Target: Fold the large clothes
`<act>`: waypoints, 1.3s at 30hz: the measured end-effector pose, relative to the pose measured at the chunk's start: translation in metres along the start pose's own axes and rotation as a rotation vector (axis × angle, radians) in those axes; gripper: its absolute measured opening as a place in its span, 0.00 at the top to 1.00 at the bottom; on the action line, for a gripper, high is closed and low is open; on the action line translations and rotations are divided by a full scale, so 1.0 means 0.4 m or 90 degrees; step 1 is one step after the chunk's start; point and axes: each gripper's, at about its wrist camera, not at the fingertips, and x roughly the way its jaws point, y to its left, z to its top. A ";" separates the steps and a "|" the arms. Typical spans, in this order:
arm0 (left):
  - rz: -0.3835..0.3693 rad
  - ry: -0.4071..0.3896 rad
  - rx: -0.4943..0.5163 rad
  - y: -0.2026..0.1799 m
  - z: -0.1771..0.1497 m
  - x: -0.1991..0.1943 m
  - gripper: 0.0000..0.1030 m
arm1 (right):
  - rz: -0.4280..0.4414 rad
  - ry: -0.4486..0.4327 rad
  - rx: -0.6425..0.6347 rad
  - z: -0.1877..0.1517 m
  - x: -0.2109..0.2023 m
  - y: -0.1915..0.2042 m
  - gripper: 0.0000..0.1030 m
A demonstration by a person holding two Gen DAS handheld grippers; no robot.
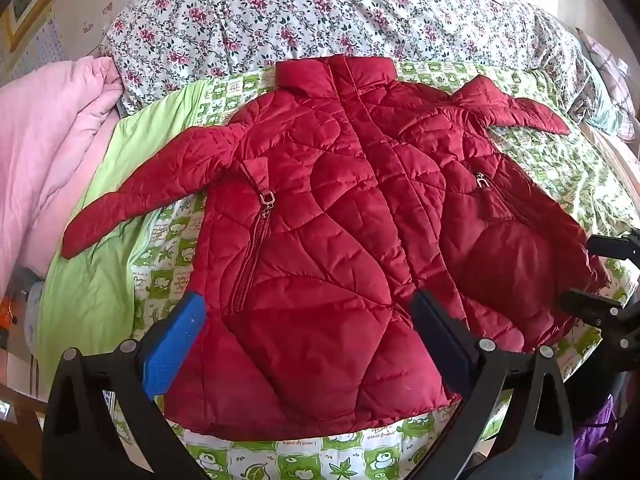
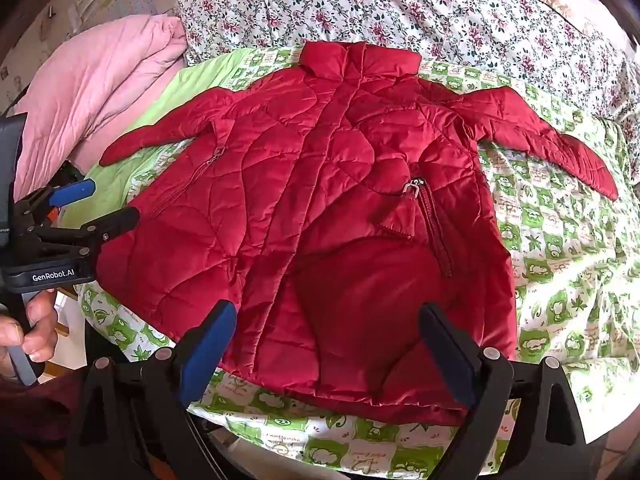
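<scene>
A red quilted jacket (image 1: 332,216) lies flat and front-up on a bed, collar far, hem near, both sleeves spread out to the sides. It also shows in the right wrist view (image 2: 320,208). My left gripper (image 1: 308,320) is open and empty, hovering above the hem on the jacket's left half. My right gripper (image 2: 324,332) is open and empty, hovering above the hem on the right half. The left gripper (image 2: 92,208) also shows at the left edge of the right wrist view, held in a hand.
The jacket rests on a green-and-white patterned sheet (image 1: 168,240). A pink quilt (image 1: 48,140) is piled at the left. A floral duvet (image 1: 280,12) lies behind the collar. The bed's near edge runs just below the hem.
</scene>
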 end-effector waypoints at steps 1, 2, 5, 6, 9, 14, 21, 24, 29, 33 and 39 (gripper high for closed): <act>-0.001 0.001 -0.001 0.002 0.001 0.000 0.01 | 0.001 0.001 0.000 0.001 0.000 -0.001 0.09; 0.000 0.001 0.000 0.003 0.001 0.000 0.01 | 0.002 0.001 -0.001 0.000 0.000 -0.001 0.09; 0.000 -0.001 0.000 0.007 0.001 0.001 0.01 | 0.003 -0.001 -0.001 -0.003 0.000 -0.002 0.09; 0.001 -0.002 0.000 0.009 0.001 0.002 0.01 | 0.004 -0.001 -0.001 -0.004 0.000 -0.002 0.09; 0.002 0.001 0.003 -0.007 -0.008 0.006 0.01 | 0.003 -0.004 -0.002 0.006 -0.005 -0.005 0.09; 0.001 0.001 0.004 -0.008 -0.013 0.011 0.01 | 0.003 -0.006 0.001 0.007 -0.008 0.007 0.09; -0.003 -0.007 0.003 -0.005 -0.001 -0.002 0.01 | 0.004 -0.007 0.000 0.004 -0.006 0.006 0.09; -0.003 -0.005 0.004 -0.005 0.000 0.000 0.01 | 0.008 -0.012 -0.001 0.004 -0.007 0.007 0.09; -0.007 -0.020 -0.001 -0.005 0.001 -0.004 0.01 | 0.029 -0.049 0.006 0.005 -0.015 0.008 0.09; -0.003 -0.007 0.004 -0.007 0.001 -0.002 0.01 | 0.026 -0.040 0.003 0.006 -0.016 0.009 0.09; -0.003 0.007 0.007 -0.007 0.003 -0.001 0.01 | 0.013 -0.009 0.000 0.009 -0.012 0.010 0.09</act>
